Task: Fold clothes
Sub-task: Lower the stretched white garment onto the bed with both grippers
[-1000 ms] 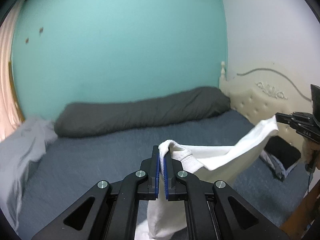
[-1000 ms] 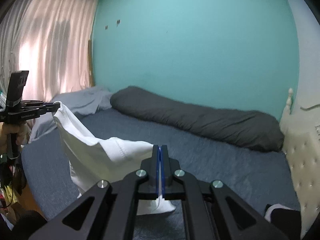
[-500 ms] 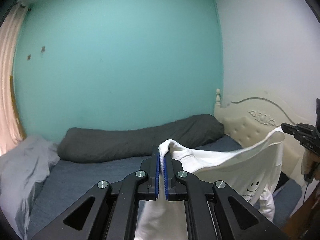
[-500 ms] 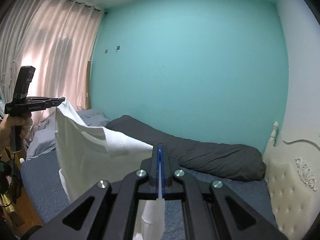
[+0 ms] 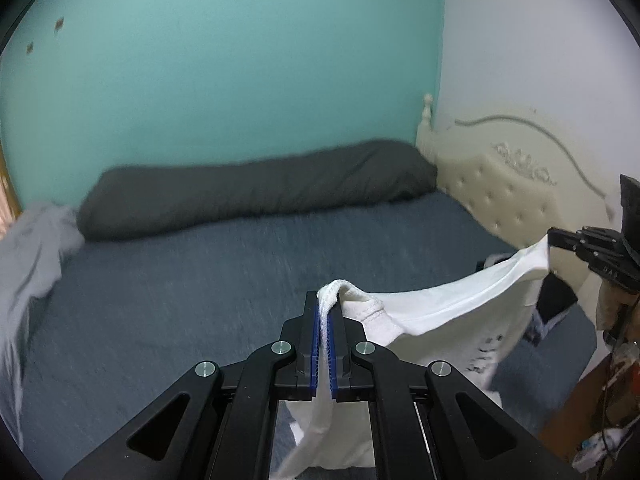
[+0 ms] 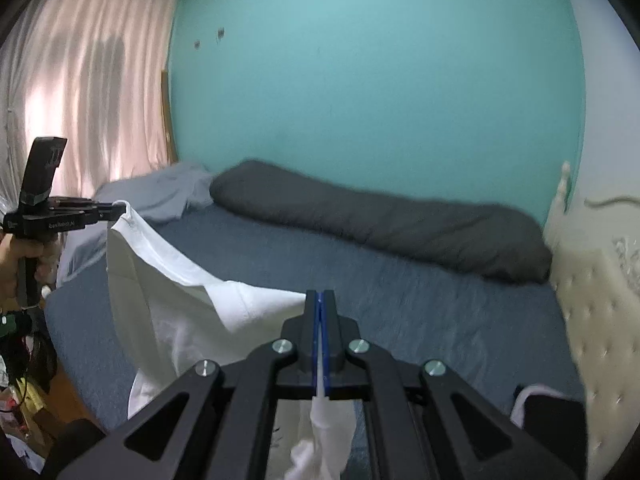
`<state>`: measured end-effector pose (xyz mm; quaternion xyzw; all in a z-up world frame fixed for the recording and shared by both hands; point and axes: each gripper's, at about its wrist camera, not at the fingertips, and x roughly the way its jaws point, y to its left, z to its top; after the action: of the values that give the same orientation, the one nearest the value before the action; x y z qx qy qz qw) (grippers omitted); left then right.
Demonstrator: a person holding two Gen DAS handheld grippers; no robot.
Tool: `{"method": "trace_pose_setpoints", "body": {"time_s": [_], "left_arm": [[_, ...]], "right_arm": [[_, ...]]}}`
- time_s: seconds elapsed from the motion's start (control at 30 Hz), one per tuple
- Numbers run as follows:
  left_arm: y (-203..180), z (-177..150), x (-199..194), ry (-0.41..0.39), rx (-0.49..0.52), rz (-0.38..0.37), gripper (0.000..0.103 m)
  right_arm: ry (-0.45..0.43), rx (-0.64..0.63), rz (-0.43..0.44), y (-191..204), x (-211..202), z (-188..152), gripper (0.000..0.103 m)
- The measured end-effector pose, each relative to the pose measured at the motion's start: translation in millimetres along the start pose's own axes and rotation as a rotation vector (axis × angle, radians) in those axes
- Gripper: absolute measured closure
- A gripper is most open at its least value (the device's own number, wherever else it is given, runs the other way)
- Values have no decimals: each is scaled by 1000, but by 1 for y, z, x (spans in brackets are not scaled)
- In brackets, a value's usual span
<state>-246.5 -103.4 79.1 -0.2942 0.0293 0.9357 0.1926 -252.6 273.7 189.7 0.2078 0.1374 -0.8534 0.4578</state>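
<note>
Bedroom, blue bed (image 5: 200, 280) below. White shirt (image 5: 440, 312) hangs in air, stretched between grippers, above near edge of bed. Left gripper (image 5: 324, 320) clamps one top corner, right gripper (image 6: 320, 320) other. Long axis runs gripper to gripper; bed lies forward and down, equally near both.

White T-shirt (image 5: 448, 312) hung stretched in the air above the blue bed, pinched at two top points and sagging between them. One end, a ribbed hem edge, bunched up and draped over the clamped blue pads near centre of left wrist view; other corner pulled taut at far right. Body drooped below, dark print partly visible on the front, too blurred to read. In right wrist view the shirt (image 6: 168, 280) spread from upper left down to centre, fabric creased, lower part dangling loose.
</note>
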Motion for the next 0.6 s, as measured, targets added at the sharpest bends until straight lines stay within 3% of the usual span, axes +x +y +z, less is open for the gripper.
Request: {"method": "trace_pose_setpoints", "body": {"time_s": [0.13,0.6], "left_arm": [[-2,-38,45,73,-17,-11,100],[27,-160,142,296,-85,-12,100]], "right_arm": [[97,-22,2,4,37,-45,102],[395,-26,74,23,164,-181,102]]}}
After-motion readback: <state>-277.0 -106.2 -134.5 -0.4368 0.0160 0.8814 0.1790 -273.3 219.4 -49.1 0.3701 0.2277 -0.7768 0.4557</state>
